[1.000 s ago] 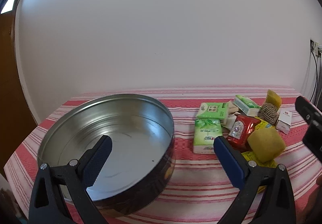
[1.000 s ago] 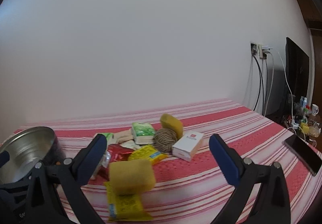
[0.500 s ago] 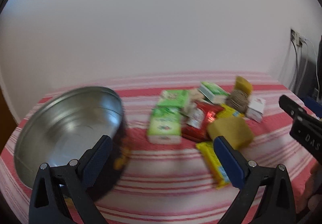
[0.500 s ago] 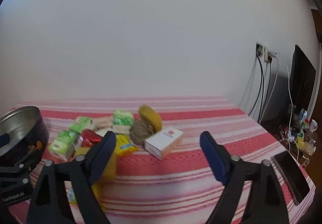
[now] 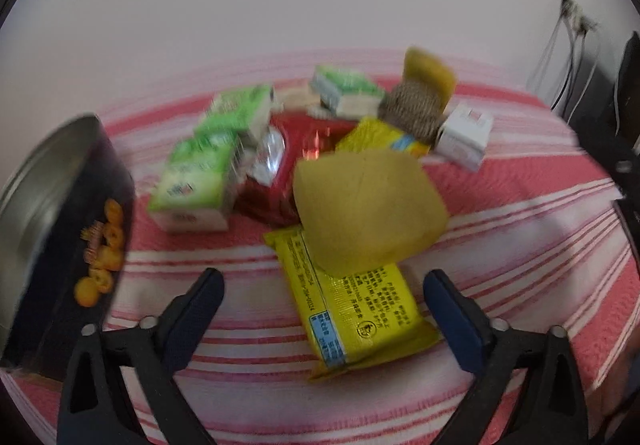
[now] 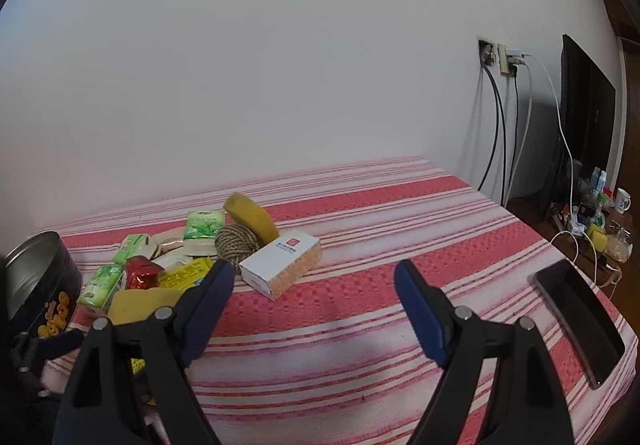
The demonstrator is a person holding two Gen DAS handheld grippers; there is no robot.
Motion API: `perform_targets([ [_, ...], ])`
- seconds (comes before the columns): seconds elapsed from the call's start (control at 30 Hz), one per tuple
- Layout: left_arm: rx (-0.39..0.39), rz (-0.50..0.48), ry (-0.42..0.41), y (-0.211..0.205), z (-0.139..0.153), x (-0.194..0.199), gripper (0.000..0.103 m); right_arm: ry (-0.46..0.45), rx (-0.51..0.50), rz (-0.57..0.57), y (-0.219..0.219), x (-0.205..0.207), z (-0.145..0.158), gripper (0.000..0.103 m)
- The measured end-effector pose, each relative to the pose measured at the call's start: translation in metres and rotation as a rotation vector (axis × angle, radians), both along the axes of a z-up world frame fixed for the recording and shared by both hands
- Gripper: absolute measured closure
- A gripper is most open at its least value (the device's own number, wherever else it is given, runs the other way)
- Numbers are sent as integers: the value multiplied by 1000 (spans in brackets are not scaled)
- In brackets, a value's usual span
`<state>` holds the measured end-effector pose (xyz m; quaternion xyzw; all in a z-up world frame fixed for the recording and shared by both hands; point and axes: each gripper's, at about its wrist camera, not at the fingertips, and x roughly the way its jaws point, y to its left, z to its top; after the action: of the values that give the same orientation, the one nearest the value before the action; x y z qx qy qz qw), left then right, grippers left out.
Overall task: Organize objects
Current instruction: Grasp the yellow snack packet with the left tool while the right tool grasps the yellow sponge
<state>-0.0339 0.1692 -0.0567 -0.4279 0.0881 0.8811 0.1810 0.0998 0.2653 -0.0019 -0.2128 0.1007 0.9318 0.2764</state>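
- The left gripper is seen closing, its jaws wide apart with nothing pinched; the yellow packet lies between them, untouched by the pads.
- The right gripper is held spread and empty above bare striped cloth, just beside the white box.
- The clutter is gathered in one pile on the cloth: the packet lies nearest, partly under the sponge, with a red pouch, green tissue packs and a twine ball behind.
- The tin stands to the left of the pile, near it but apart; it is judged to be where things are meant to go.
- The packet is judged light, crinkly and slippery; a grip across its short width, on the part clear of the sponge, should hold best.
- The sponge is judged soft and springy; it may be dragged or tipped when the packet is drawn out.
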Motion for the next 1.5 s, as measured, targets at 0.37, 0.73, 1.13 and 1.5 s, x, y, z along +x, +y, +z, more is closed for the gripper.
perform_targets([
  [0.37,-26,-20,52,-4,5,15,50,-8,-32,31,-2,-3,-4,19],
  [0.73,-30,13,152,-54,23,37,50,-25,-48,34,-14,-8,-6,17],
  [1.13,43,-11,174,-95,30,26,50,-60,-63,124,-54,-34,-9,17],
  [1.5,94,-76,209,-101,37,26,50,-82,-88,169,-67,-44,-11,17],
])
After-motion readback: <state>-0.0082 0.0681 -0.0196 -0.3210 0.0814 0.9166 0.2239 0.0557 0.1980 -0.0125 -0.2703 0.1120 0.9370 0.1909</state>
